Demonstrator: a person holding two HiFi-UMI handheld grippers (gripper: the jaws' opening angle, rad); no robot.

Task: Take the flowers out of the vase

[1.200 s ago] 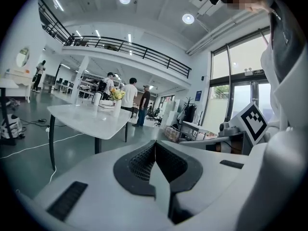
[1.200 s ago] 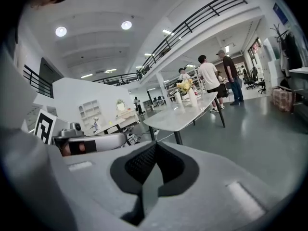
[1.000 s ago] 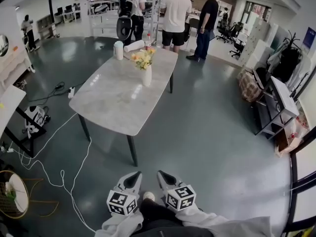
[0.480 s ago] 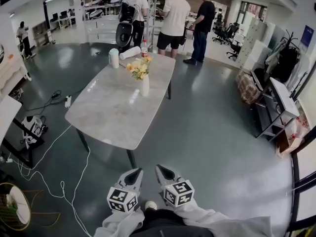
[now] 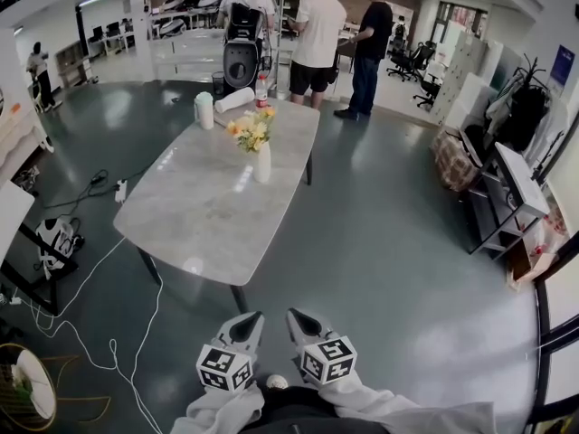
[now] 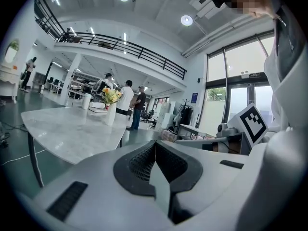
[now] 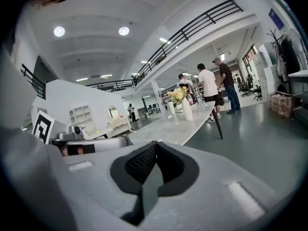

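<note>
Approach is the step in hand, judging by the layout. The flowers, a small yellow-and-orange bunch, stand in a slim white vase on the far half of the pale marble table, well apart from both tools. The left tongs and right tongs are held low and close to the person's body at the bottom of the head view, side by side and pointing toward the table. Each gripper view shows dark ribbed pads pressed together with nothing between them, so both pairs are closed and empty. No part of the removal has begun, and the bunch sits upright in the vase.

The next move probably calls for closing the gap to the near end of the table. One pair of tongs would then part and come in around the stems just above the vase's mouth. The other pair might steady the vase, since so narrow a vessel looks likely to tip if the stems drag on the way up.

Much is hard to read at this range. The vase is opaque, so the stems inside it and any water are hidden, and the stems cannot be counted. A white cylinder, a roll lying on its side and a bottle at the table's far end are too small to identify further. The person's arms are cut off by the bottom edge of the head view. Three people stand beyond the table's far end.
</note>
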